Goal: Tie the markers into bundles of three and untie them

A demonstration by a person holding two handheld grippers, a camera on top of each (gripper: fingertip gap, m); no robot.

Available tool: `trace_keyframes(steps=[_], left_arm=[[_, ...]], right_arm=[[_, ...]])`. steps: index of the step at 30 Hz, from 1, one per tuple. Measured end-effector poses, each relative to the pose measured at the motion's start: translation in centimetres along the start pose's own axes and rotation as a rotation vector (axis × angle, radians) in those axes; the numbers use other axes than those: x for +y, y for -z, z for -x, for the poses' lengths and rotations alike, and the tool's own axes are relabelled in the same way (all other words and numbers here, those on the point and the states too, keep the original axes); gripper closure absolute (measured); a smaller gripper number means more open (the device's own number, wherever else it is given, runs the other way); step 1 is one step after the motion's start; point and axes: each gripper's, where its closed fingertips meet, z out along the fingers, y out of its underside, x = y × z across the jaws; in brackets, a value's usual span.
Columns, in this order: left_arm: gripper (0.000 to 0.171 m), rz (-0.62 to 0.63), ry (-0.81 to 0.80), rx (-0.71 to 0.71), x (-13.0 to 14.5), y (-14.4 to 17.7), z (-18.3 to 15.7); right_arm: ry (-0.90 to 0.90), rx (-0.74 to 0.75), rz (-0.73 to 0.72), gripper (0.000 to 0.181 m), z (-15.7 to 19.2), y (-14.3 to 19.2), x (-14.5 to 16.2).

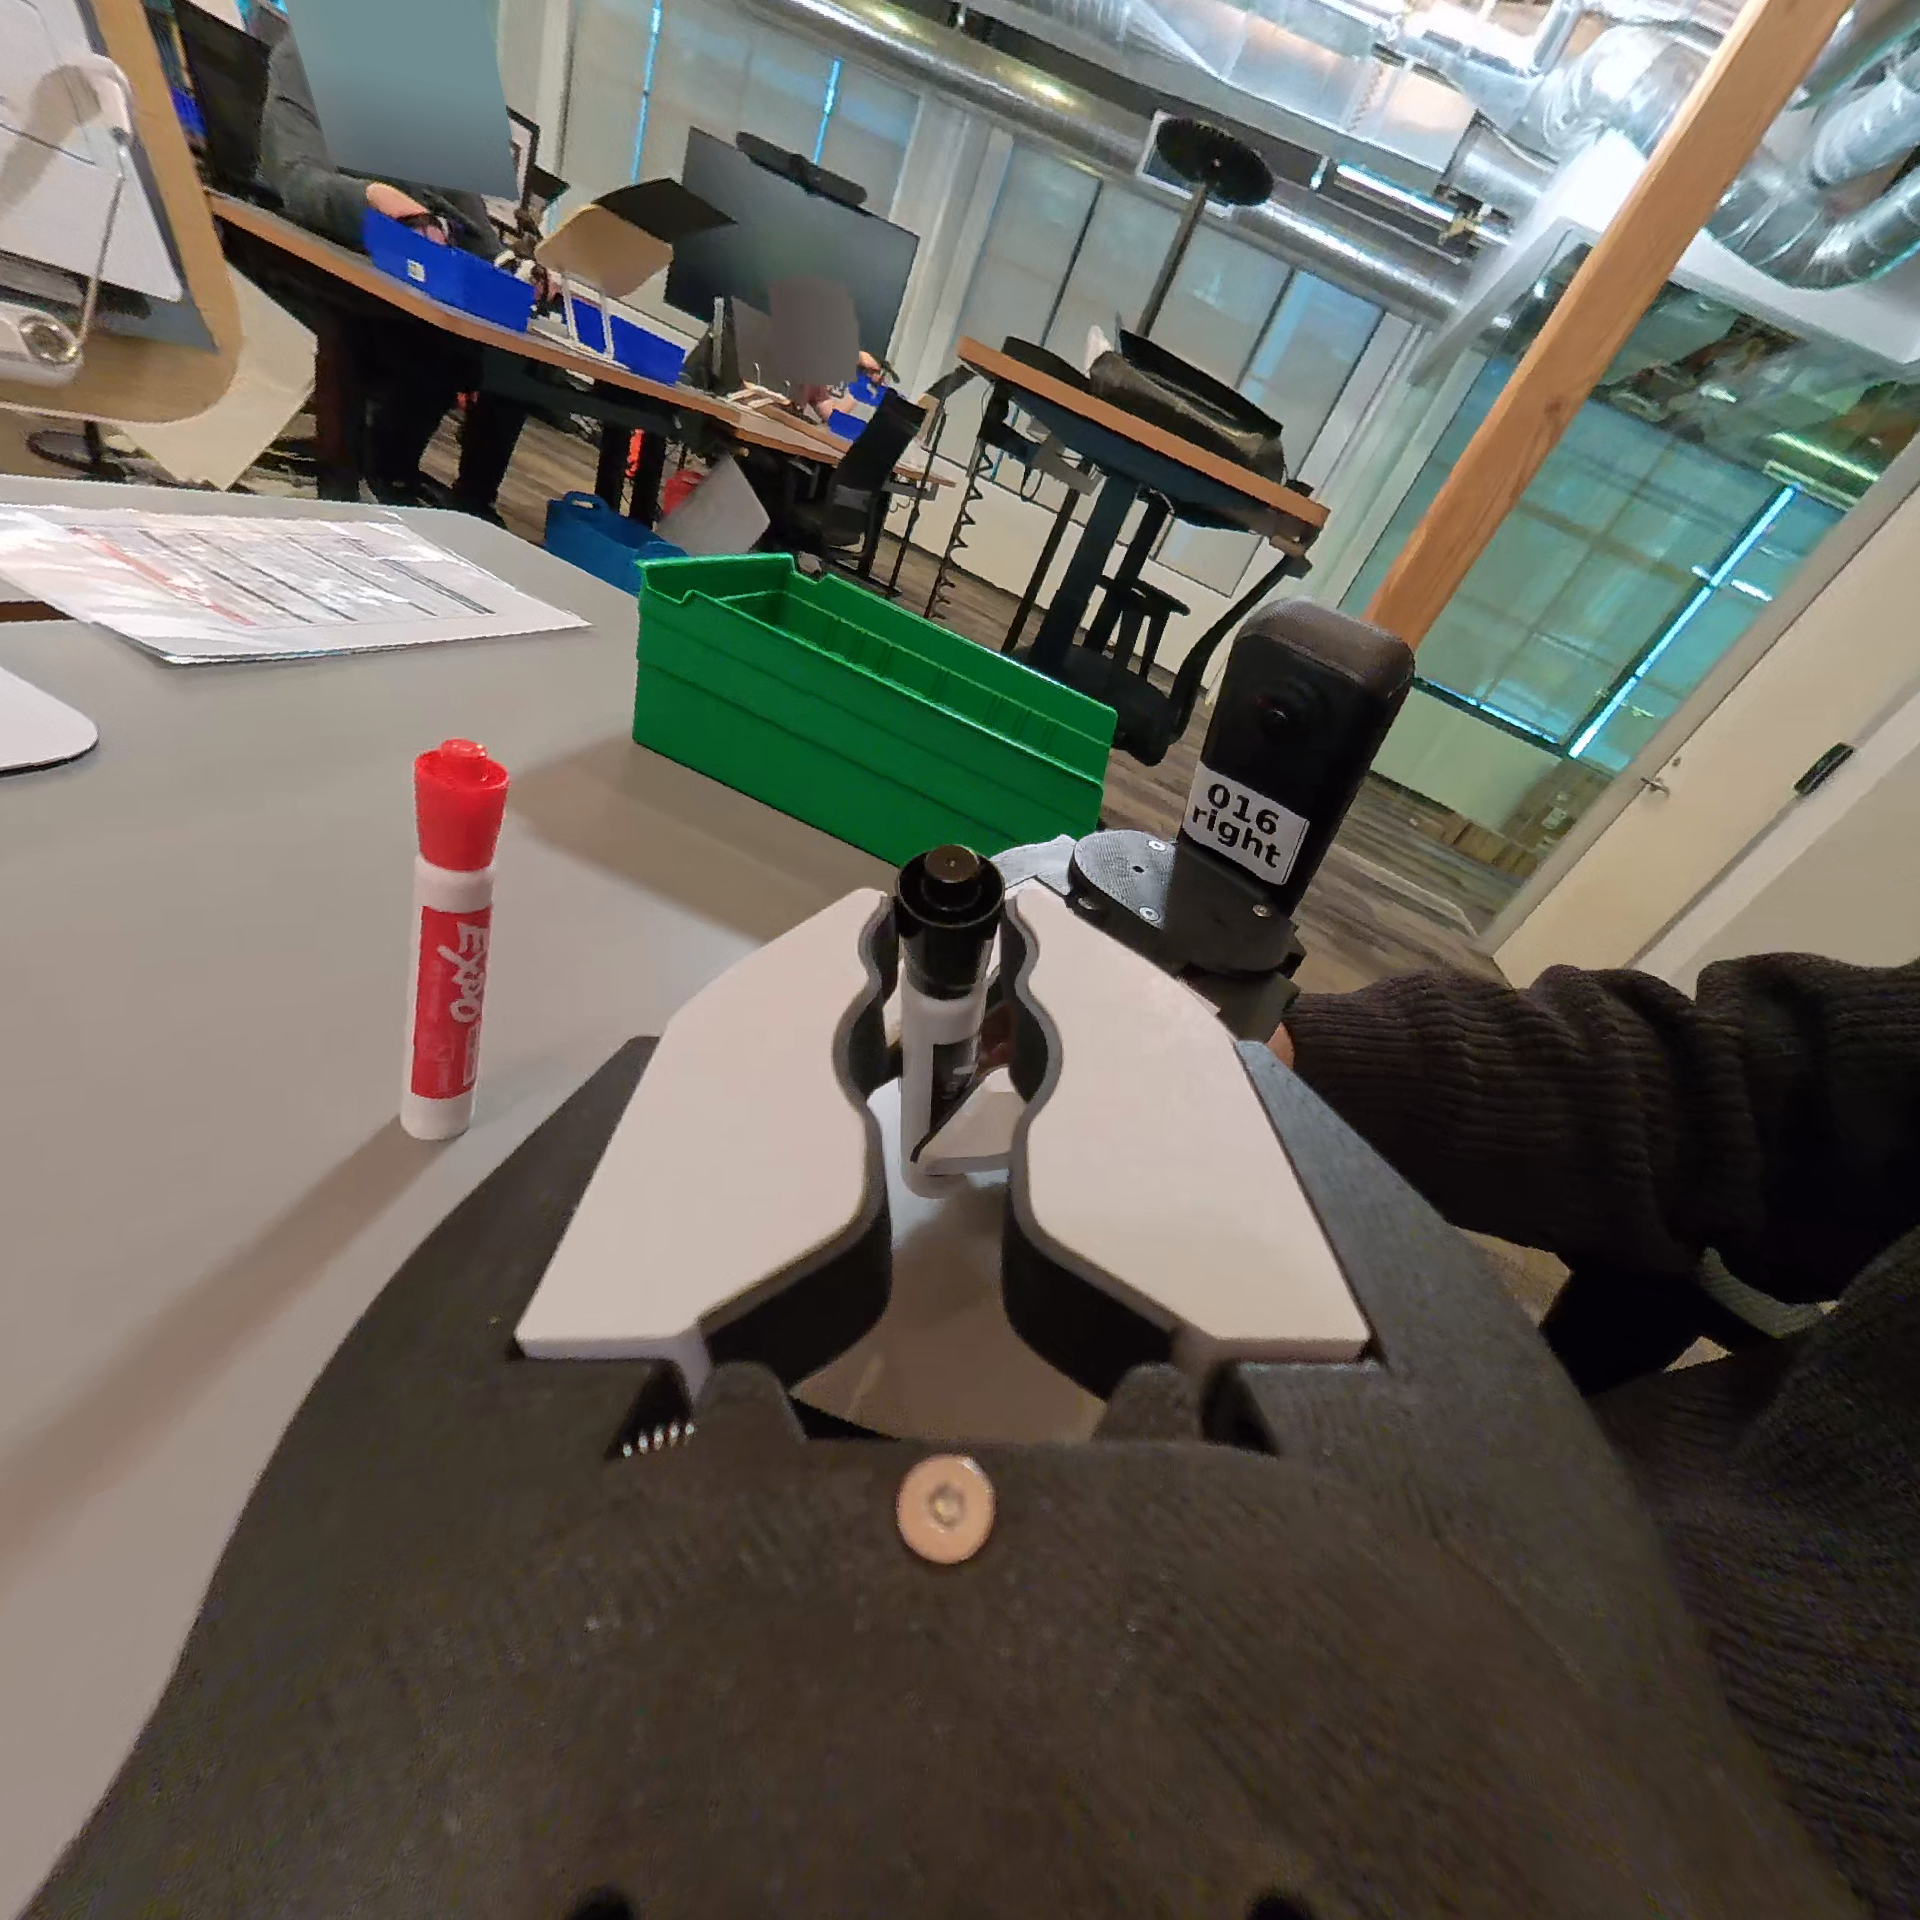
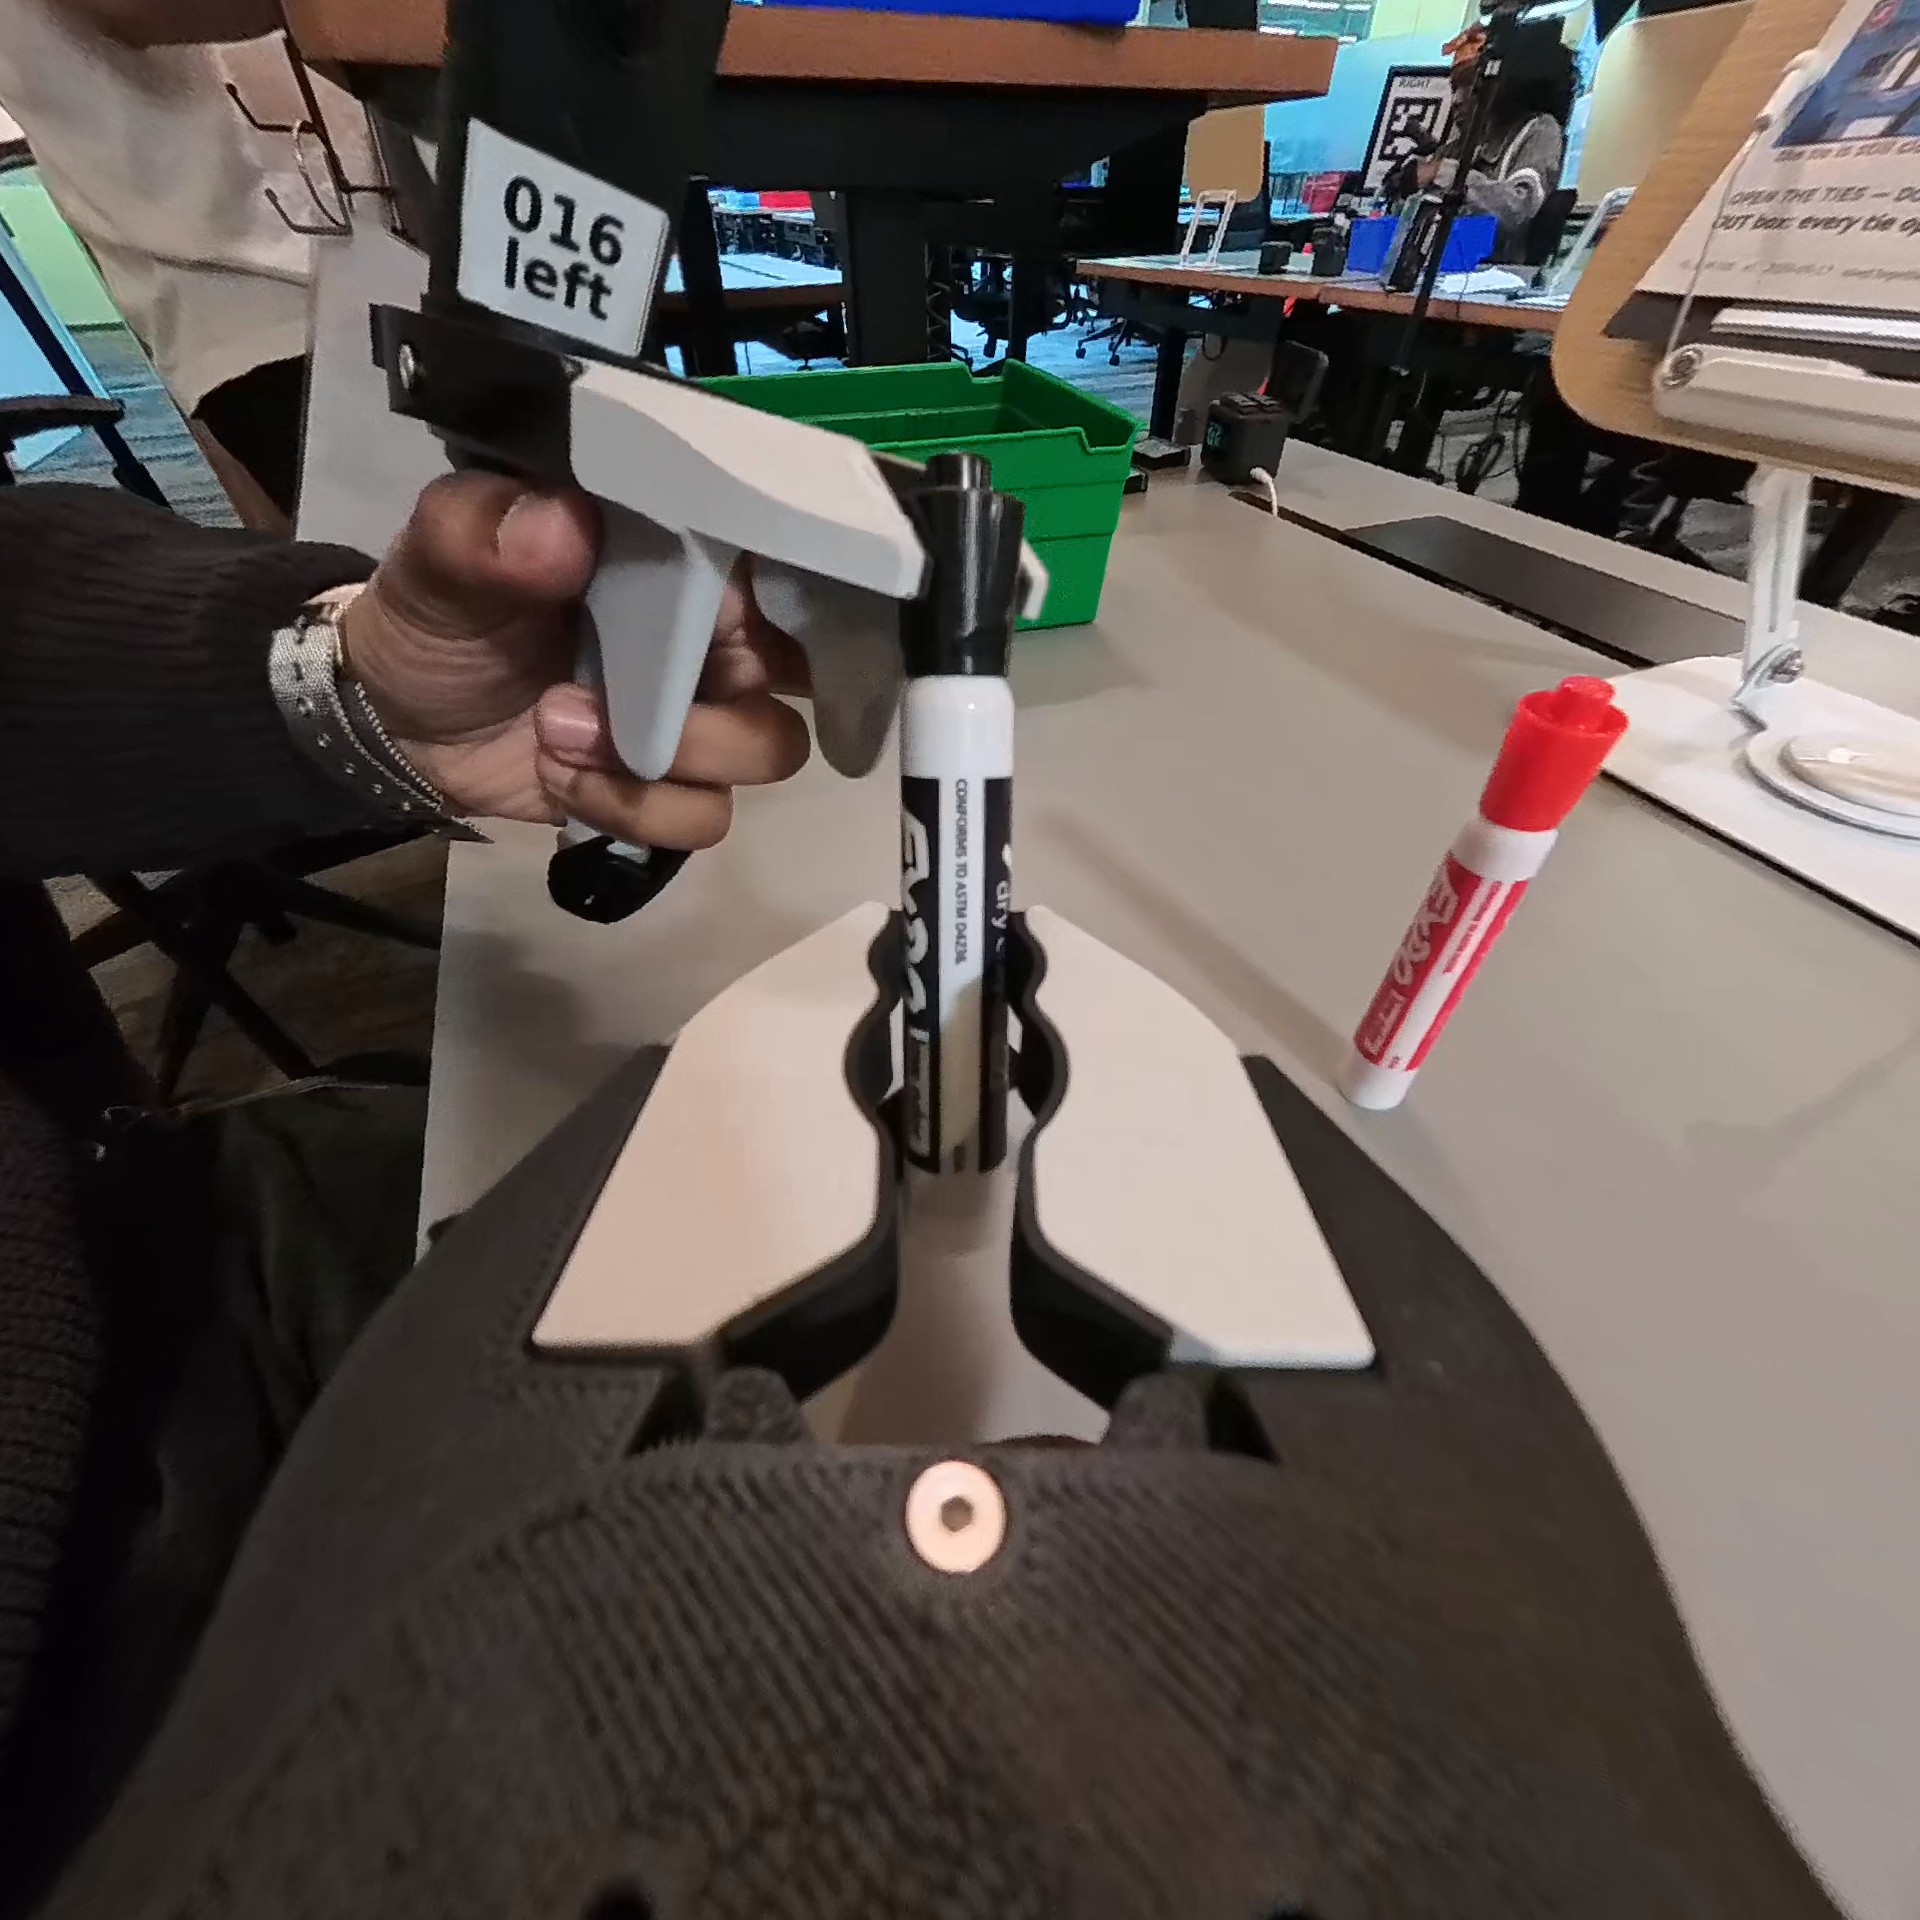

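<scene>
At the centre of both wrist views, a black-capped dry-erase marker with a white and black barrel [image 2: 956, 831] stands upright, held at two heights. The right gripper [image 2: 956, 1039] has its pale fingers closed against the lower barrel, while the left gripper [image 1: 948, 966], seen from the side at upper left of the right wrist view, pinches the black cap end; a second black cap seems to sit just behind the first there, though whether that is another marker cannot be told. Neither gripper shows any gap beyond the marker's own width. A red-capped marker with a red and white barrel [image 1: 449, 940] stands alone on the grey tabletop [image 1: 208, 935], left of centre in the left wrist view, apart from the held one. A green plastic bin [image 1: 873, 717] sits toward the far table edge. No tie, band or string is visible anywhere, and no three markers are gathered, so the bundling appears barely begun: collecting three, binding and later untying all look still undone.
</scene>
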Motion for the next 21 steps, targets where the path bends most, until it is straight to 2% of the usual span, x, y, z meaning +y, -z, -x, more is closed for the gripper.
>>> trace_keyframes(steps=[6, 8, 11, 14, 16, 18, 21], left_arm=[[0.152, 0.021, -0.065, -0.012, -0.2, -0.4, 0.0], [0.152, 0.011, -0.103, -0.064, -0.7, 0.0, 0.9], [0.152, 0.008, -0.183, -0.185, -1.7, 1.1, 3.6], [0.152, -0.004, -0.226, -0.321, -3.4, 1.9, 7.5], [0.152, -0.013, -0.222, -0.353, -4.3, 1.7, 9.5], [0.152, 0.047, -0.251, -0.359, -4.2, 0.7, 11.3], [0.152, 0.220, -0.379, -0.385, -2.2, -0.8, 13.6]], right_arm=[[-0.012, 0.043, -0.017, 0.161, -0.5, 0.7, 0.0], [-0.004, 0.072, -0.006, 0.153, -0.9, 0.8, 0.4], [-0.010, 0.114, 0.003, 0.145, -1.9, 1.1, 0.7], [-0.037, 0.155, -0.021, 0.146, -3.0, 1.5, 0.6], [-0.062, 0.178, -0.040, 0.148, -3.8, 2.0, 0.5], [-0.100, 0.192, -0.064, 0.150, -4.6, 2.5, 0.4], [-0.193, 0.245, -0.108, 0.152, -6.2, 3.3, 0.3]])
